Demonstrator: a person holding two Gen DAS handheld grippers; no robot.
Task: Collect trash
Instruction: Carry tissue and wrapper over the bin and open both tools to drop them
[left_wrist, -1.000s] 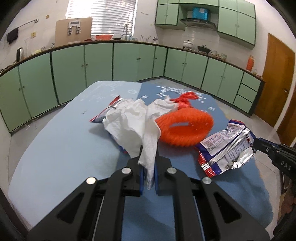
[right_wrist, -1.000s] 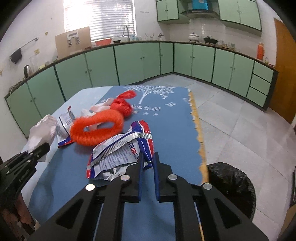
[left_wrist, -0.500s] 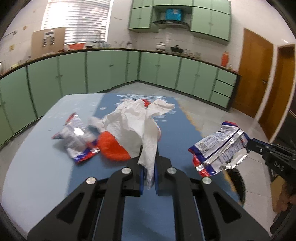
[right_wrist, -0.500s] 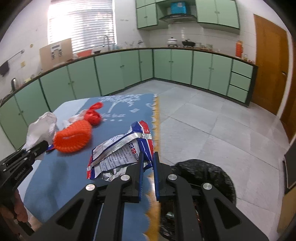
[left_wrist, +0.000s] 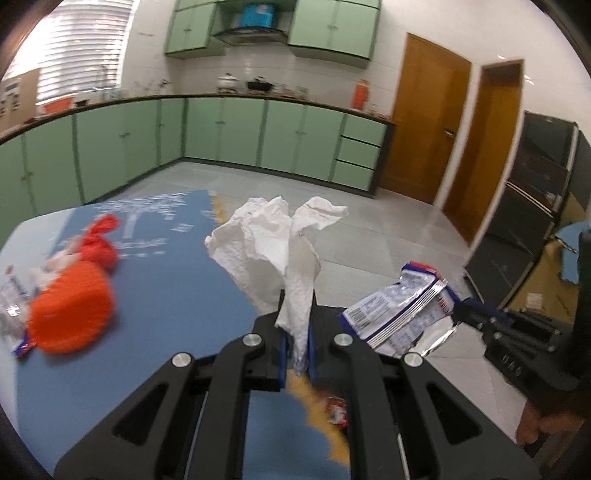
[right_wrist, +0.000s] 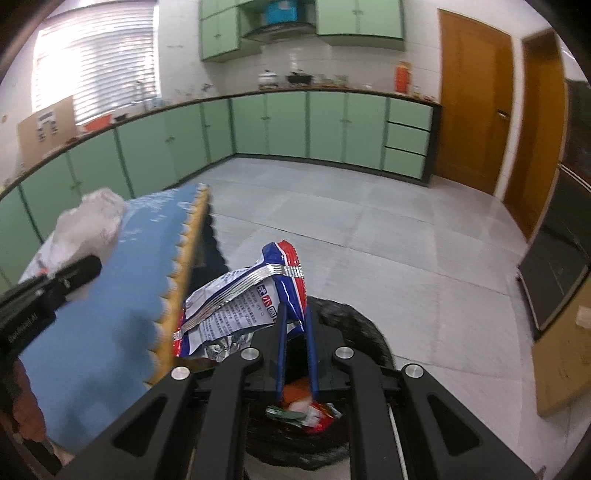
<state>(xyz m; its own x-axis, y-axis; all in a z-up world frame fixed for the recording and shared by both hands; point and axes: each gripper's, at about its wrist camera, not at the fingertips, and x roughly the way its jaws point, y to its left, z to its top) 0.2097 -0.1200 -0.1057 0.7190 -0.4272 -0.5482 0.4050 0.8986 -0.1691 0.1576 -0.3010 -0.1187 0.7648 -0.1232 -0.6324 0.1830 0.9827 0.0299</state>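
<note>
My left gripper (left_wrist: 295, 325) is shut on a crumpled white paper towel (left_wrist: 275, 243), held above the right edge of the blue table (left_wrist: 177, 295). My right gripper (right_wrist: 294, 317) is shut on a blue, red and silver snack wrapper (right_wrist: 240, 306), held over the black-lined trash bin (right_wrist: 354, 325) on the floor beside the table; the wrapper also shows in the left wrist view (left_wrist: 402, 314). The bin holds some colourful trash (right_wrist: 306, 410). An orange net bag (left_wrist: 70, 314), a red tied bag (left_wrist: 99, 240) and another wrapper (left_wrist: 14, 299) lie on the table.
Green kitchen cabinets (right_wrist: 295, 125) run along the far walls. Wooden doors (right_wrist: 476, 99) stand at the right. A dark appliance (left_wrist: 524, 229) and cardboard (right_wrist: 565, 354) are at the far right. The grey tiled floor (right_wrist: 388, 236) lies beyond the table.
Both grippers have swung right, from over the table to its right edge. The snack wrapper is now above the bin, and the paper towel has followed toward the edge.
</note>
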